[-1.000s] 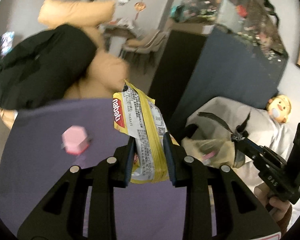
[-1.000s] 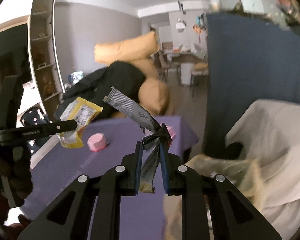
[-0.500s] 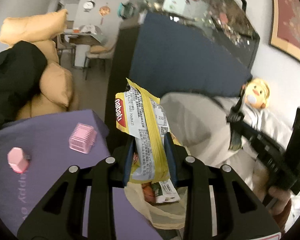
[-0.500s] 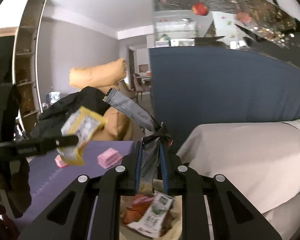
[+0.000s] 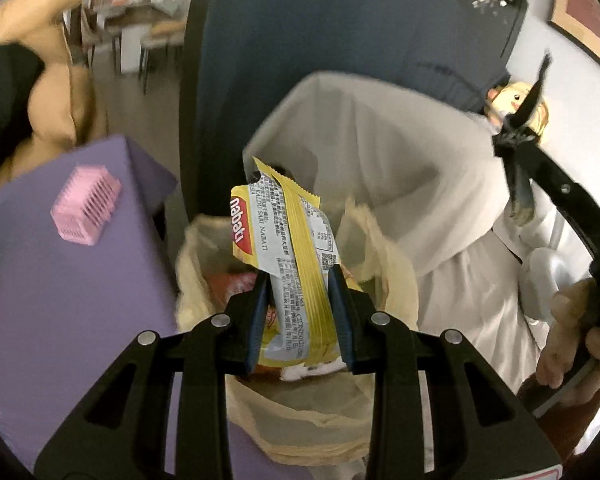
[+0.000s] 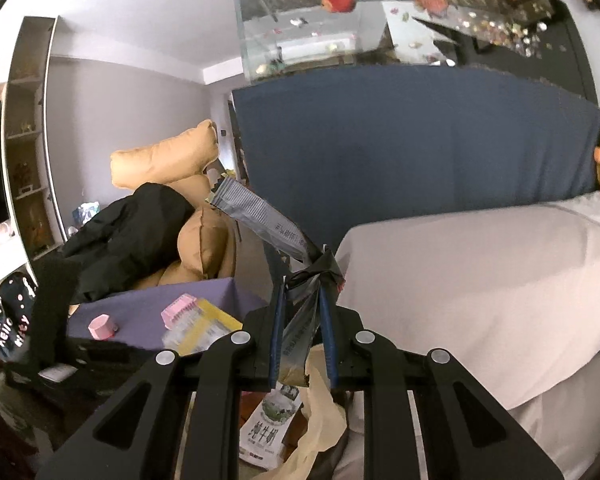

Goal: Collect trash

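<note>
Left tool (image 5: 298, 312) is clamped on the yellow-and-silver Nabati snack wrapper (image 5: 290, 256), held directly above the open beige plastic trash bag (image 5: 388, 256) just right of the purple worktop (image 5: 60, 280). Right tool (image 6: 302, 336) grips a crumpled grey foil sachet (image 6: 260, 212), also over the bag. Judgement: each piece should be lowered past the rim before release, one at a time, so nothing catches on the floppy edge.
</note>
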`<state>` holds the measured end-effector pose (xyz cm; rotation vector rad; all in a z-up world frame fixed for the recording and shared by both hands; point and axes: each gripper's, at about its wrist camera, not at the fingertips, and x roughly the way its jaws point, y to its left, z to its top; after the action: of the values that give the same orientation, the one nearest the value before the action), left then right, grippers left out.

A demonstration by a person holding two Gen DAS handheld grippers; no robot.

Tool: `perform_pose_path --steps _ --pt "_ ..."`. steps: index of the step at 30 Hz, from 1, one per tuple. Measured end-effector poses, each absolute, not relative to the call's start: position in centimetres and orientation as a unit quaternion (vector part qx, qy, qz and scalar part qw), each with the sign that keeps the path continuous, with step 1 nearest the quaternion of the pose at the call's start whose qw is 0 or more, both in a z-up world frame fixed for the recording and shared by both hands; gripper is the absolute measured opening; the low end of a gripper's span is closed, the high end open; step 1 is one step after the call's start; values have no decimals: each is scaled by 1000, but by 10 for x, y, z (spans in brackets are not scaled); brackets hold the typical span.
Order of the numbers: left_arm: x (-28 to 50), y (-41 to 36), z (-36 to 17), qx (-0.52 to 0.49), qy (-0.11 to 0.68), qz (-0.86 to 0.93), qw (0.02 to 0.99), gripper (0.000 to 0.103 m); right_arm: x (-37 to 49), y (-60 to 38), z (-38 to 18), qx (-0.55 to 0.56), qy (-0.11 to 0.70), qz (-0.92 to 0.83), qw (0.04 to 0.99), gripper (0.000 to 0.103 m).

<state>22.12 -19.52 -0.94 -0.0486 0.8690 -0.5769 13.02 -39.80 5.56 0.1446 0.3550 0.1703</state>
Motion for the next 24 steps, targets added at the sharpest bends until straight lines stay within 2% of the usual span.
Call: perform_pose_path --steps 2,6,10,18,24 --pt "224 -200 -19 -26 431 -285 856 30 134 -395 53 71 180 86 977 18" --pt "223 -207 -30 -10 448 -297 843 42 137 -394 46 75 186 88 976 18" --pt "224 -194 -29 -22 448 -279 849 47 142 -393 41 81 192 92 974 18" --pt "208 -140 -5 -15 393 -210 895 47 154 -377 28 76 214 112 967 18" --pt "204 -101 2 -30 381 -172 908 47 160 -353 21 61 227 135 963 18"
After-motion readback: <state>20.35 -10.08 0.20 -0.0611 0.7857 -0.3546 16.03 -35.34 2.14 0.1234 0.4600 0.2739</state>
